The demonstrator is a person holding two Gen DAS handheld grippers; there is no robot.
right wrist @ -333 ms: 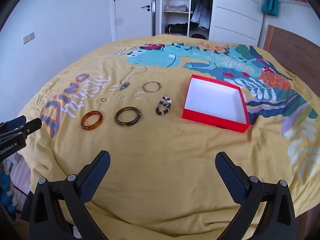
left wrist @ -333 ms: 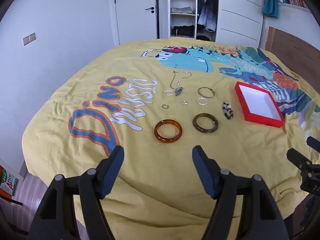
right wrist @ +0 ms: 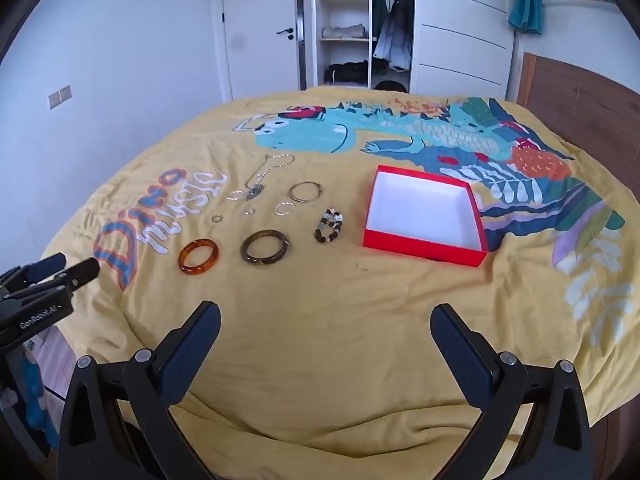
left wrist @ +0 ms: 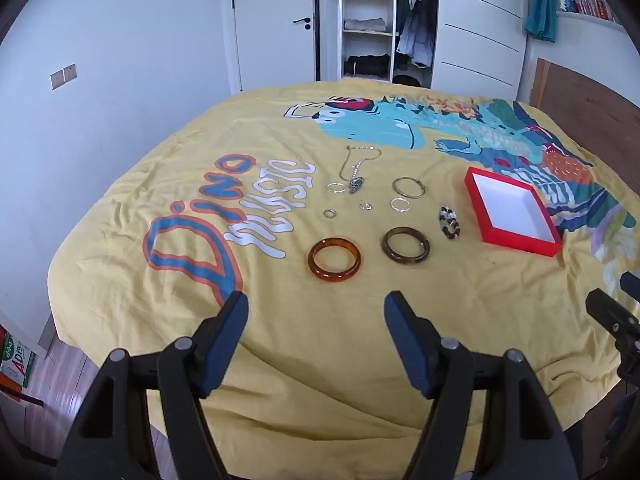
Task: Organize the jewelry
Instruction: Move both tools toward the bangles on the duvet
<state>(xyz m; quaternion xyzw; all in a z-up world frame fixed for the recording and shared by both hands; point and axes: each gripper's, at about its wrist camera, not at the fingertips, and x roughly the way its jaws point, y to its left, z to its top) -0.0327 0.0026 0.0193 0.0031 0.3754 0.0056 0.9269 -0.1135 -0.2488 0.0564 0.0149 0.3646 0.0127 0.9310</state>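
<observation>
Nothing sorted yet: red box point(right wrist: 424, 236) empty, amber bangle point(left wrist: 334, 259) etc. on bedspread point(left wrist: 320, 380); left gripper point(left wrist: 316, 316) & right gripper point(right wrist: 326, 324) both wide open, holding nothing.

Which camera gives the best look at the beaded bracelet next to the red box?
The right wrist view: the beaded bracelet lies more face-on there, so separate beads and the open loop show. In the left wrist view the beaded bracelet looks squeezed into a narrow oval beside the red box.

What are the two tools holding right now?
Nothing. The left tool and right tool are both open above the yellow bedspread.
</observation>
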